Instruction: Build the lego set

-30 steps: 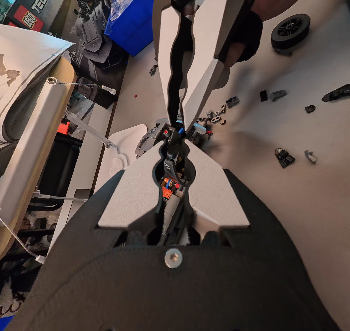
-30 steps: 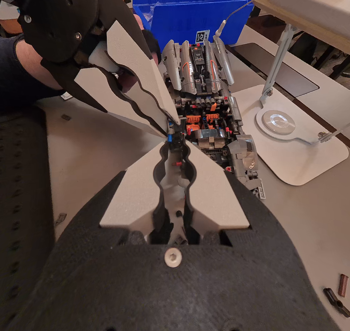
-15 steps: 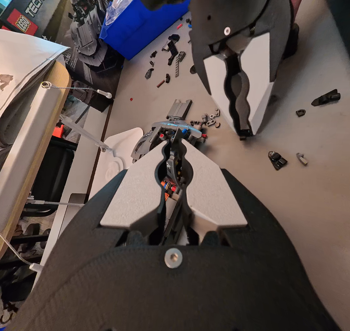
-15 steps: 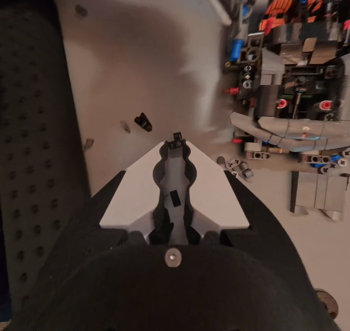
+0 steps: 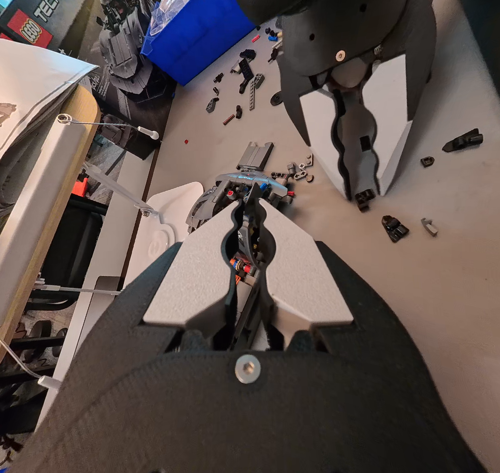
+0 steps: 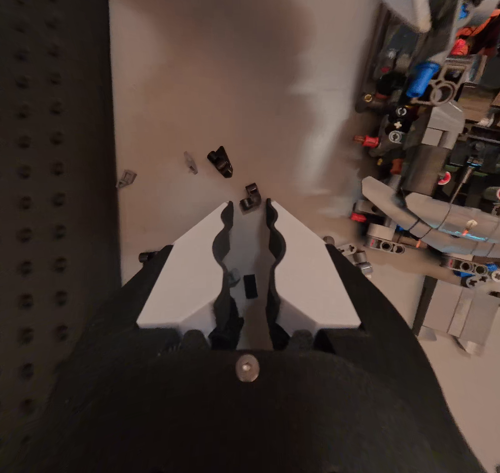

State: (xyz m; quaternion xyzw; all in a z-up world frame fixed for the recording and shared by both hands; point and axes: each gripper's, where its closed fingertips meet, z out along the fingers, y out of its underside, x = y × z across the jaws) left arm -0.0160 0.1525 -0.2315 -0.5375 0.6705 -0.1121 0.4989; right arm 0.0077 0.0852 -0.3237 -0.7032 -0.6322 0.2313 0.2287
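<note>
Right tongs: jaws parted, tips low over the table at mid-frame; a small black connector lies just at the tip gap, not yet pinched.
Left tongs: clamped on a thin dark panel of the model car, which sits at the centre of the left wrist view, tilted up off the table on that hold.
Nearby bits: a black wedge piece and a pale grey clip lie just above and left of the connector in the right wrist view; more loose parts are scattered toward the blue bin at upper centre of the left view.
Risk, pick-up: the connector sits askew to the gap (one lobe pokes past the tips); closing now may squirt it out sideways or pinch only a corner, so it twists or drops on lifting.
Risk, neighbours: sliding forward to centre it could shove the wedge and clip along; they sit close.
Risk, model: the hold is on one thin panel; a hard press could pop it loose, I judge.
</note>
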